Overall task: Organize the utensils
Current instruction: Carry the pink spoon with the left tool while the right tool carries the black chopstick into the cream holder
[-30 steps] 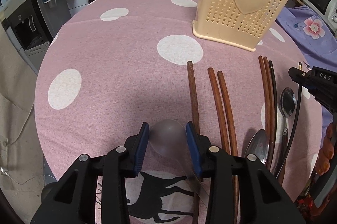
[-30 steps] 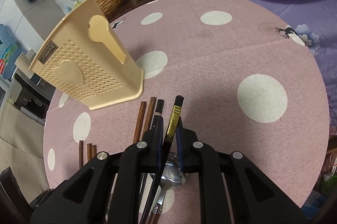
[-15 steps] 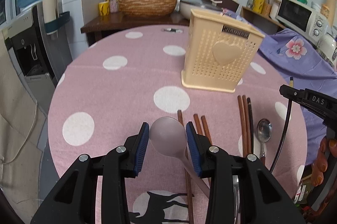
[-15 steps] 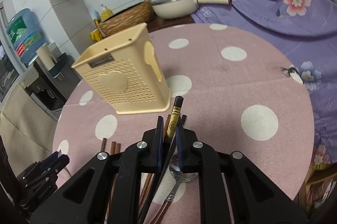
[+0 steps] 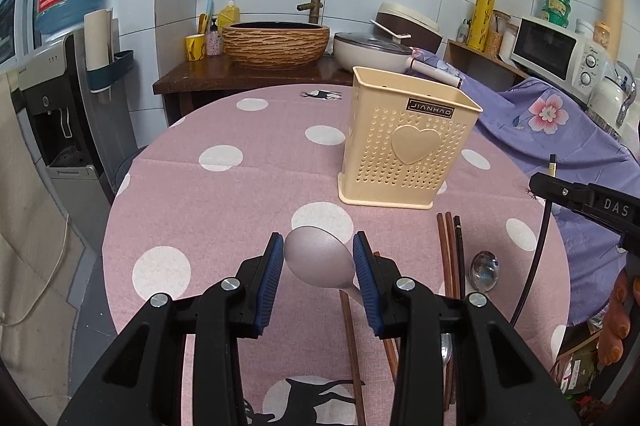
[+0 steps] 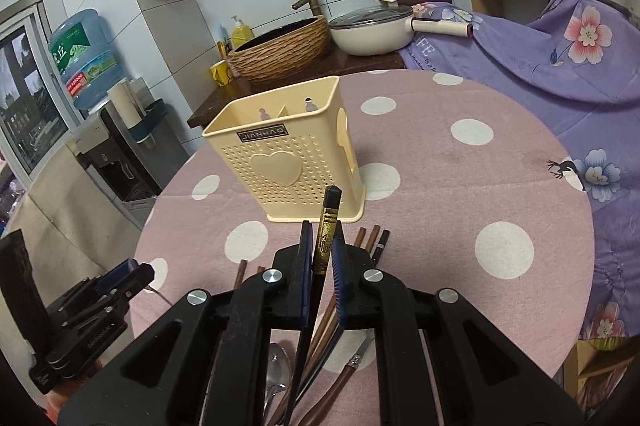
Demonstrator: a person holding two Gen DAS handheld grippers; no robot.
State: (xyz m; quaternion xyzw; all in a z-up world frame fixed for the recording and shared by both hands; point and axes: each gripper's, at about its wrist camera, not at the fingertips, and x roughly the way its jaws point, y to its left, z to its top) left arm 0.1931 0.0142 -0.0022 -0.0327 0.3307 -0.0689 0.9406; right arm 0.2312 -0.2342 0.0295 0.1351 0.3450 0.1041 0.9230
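- Two utensils are in my grip, one per hand, so both can go to the cream utensil holder together.
- My left gripper has its fingers clamped across the bowl of a pale plastic spoon at lower centre of the left view; I judge the wide bowl gives the pads purchase.
- My right gripper has its fingers pressed tight on a black chopstick with a gold band, tip up toward the holder.
- Brown chopsticks and a metal spoon lie on the bench, lower right of the left view.
- The holder stands upright at centre, its compartments open on top.
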